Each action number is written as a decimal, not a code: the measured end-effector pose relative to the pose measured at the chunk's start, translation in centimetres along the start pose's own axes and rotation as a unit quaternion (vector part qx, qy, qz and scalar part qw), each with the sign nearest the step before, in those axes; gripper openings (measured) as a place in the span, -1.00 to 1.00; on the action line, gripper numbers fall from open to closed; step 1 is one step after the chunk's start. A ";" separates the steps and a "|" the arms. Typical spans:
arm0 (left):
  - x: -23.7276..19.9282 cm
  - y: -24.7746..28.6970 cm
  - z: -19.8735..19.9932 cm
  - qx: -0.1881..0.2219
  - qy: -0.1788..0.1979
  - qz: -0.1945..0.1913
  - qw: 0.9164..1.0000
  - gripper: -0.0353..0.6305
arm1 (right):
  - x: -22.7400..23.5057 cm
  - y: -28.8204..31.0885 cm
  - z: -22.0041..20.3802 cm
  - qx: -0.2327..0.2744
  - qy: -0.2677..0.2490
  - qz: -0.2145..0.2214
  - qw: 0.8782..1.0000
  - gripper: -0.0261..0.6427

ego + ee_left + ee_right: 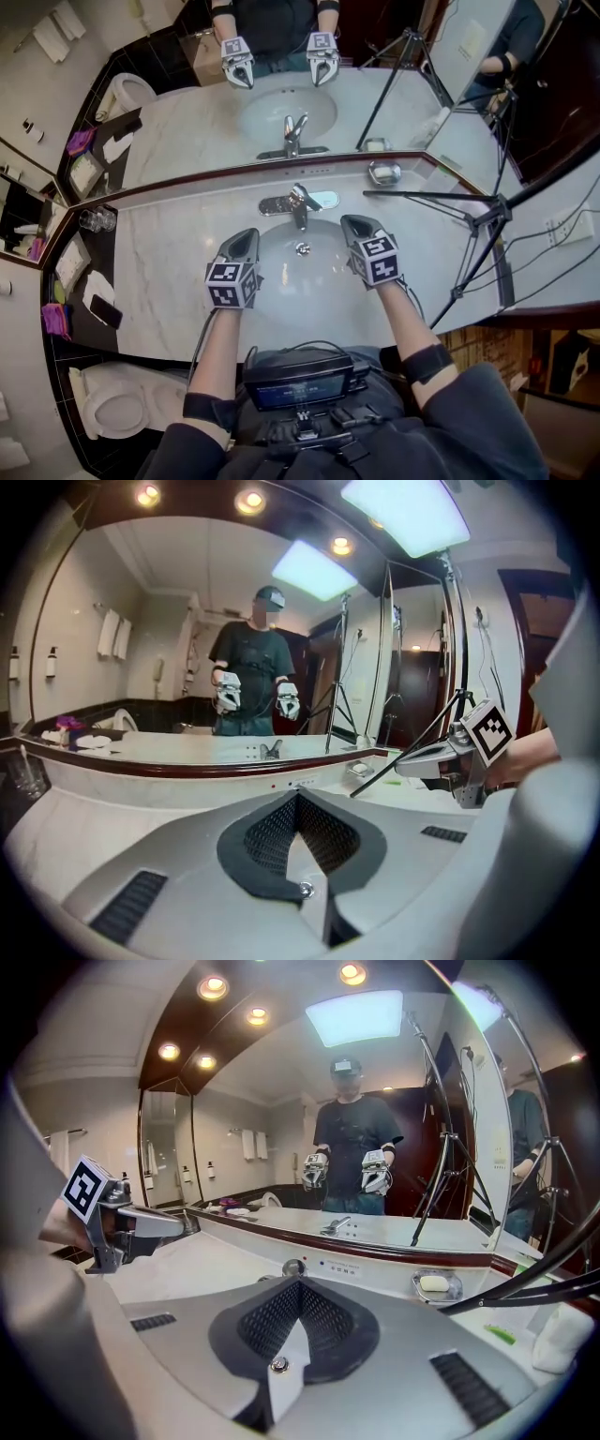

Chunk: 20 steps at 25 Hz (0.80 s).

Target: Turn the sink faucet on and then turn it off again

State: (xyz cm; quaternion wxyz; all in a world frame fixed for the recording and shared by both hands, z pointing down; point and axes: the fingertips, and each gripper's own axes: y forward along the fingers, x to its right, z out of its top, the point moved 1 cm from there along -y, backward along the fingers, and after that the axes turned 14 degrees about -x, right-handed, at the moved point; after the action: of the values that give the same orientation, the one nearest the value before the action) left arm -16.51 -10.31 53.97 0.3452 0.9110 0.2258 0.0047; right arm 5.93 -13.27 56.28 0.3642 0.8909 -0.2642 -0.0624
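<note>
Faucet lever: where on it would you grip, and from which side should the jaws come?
Probably the raised free end of the lever, which stands clear above the faucet spout. Come from the basin side, jaws straddling its narrow flanks; the mirror close behind leaves little room from the back.

A soap dish (384, 172) rests near a black tripod (488, 215).

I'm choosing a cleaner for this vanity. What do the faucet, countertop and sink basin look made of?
The faucet: polished chrome-look metal, with bright reflections. The countertop: glossy pale marble or marble-look stone, with faint grey veining. The sink basin: smooth white, probably glazed ceramic; the look leaves it open.
</note>
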 end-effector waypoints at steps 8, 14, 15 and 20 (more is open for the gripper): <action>-0.4 -0.5 0.0 0.004 -0.013 0.003 1.000 -0.88 | -0.1 -0.3 0.1 -0.005 -0.004 0.003 1.000 -0.87; -0.3 -0.5 -0.9 -0.004 -0.013 0.004 1.000 -0.88 | -0.5 -0.3 0.0 -0.006 -0.007 0.007 1.000 -0.87; -0.3 -0.5 -0.9 -0.005 -0.013 0.004 1.000 -0.88 | -0.5 -0.3 0.0 -0.005 -0.008 0.007 1.000 -0.87; -0.3 -0.5 -0.9 -0.005 -0.013 0.004 1.000 -0.88 | -0.3 -0.3 0.1 -0.002 -0.007 0.008 1.000 -0.87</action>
State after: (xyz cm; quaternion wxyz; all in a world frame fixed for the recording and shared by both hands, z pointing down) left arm -17.15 -9.59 54.42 0.3522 0.9102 0.2179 -0.0043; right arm 5.76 -13.02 56.00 0.3647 0.8876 -0.2733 -0.0667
